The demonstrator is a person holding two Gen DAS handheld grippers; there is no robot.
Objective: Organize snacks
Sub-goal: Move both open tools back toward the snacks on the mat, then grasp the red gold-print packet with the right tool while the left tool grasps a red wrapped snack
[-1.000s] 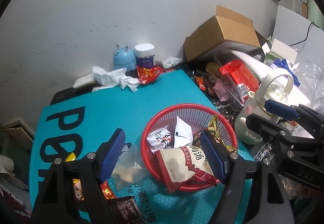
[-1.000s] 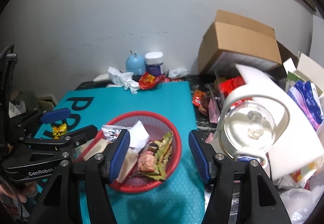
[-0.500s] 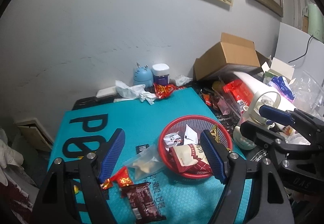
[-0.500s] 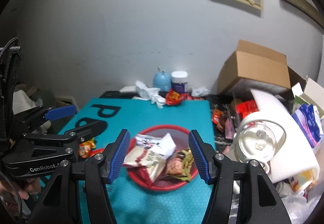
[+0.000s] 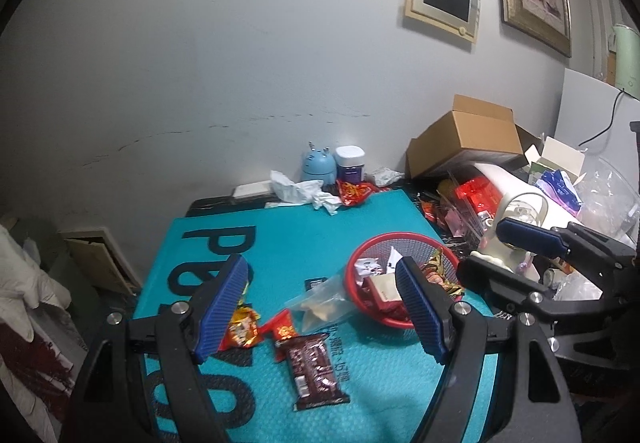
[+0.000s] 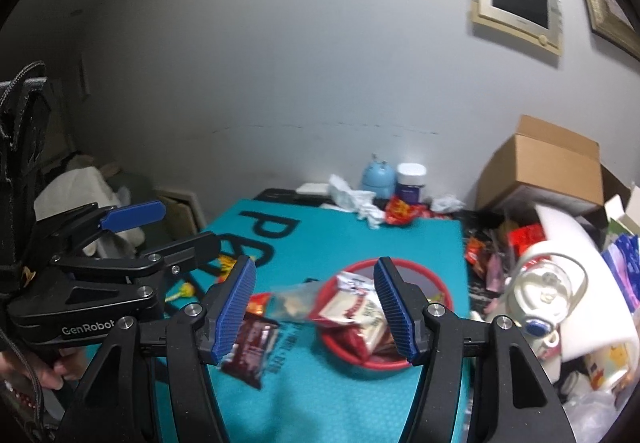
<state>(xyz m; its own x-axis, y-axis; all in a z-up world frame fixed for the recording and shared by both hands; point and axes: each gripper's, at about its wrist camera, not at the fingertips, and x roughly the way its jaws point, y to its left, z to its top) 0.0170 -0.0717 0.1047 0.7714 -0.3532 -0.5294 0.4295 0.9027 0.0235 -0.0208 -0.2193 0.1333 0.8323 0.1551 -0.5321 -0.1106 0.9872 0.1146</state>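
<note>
A red mesh basket [image 5: 416,241] [image 6: 436,283] holds several snack packets on the teal mat [image 5: 280,235]. A clear bag of snacks [image 5: 320,303] [image 6: 290,303] leans on its left rim. A dark brown bar [image 5: 314,373] [image 6: 250,349] and small red-and-yellow packets [image 5: 244,325] lie on the mat nearer me. My left gripper [image 5: 324,307] is open and empty, high above these loose snacks. My right gripper [image 6: 316,307] is open and empty, high above the basket's left side. The right gripper also shows in the left wrist view [image 5: 532,243], and the left gripper shows in the right wrist view [image 6: 132,219].
At the back of the mat stand a blue figurine [image 5: 318,165], a purple jar [image 5: 350,165], crumpled tissue [image 5: 304,193] and a red wrapper [image 5: 354,193]. A cardboard box [image 5: 468,139], a white kettle [image 6: 548,283] and piled clutter crowd the right side.
Both grippers have risen and pulled back from the basket, staying open. The view has widened, so the loose packets on the near mat and the wall panel now show.
</note>
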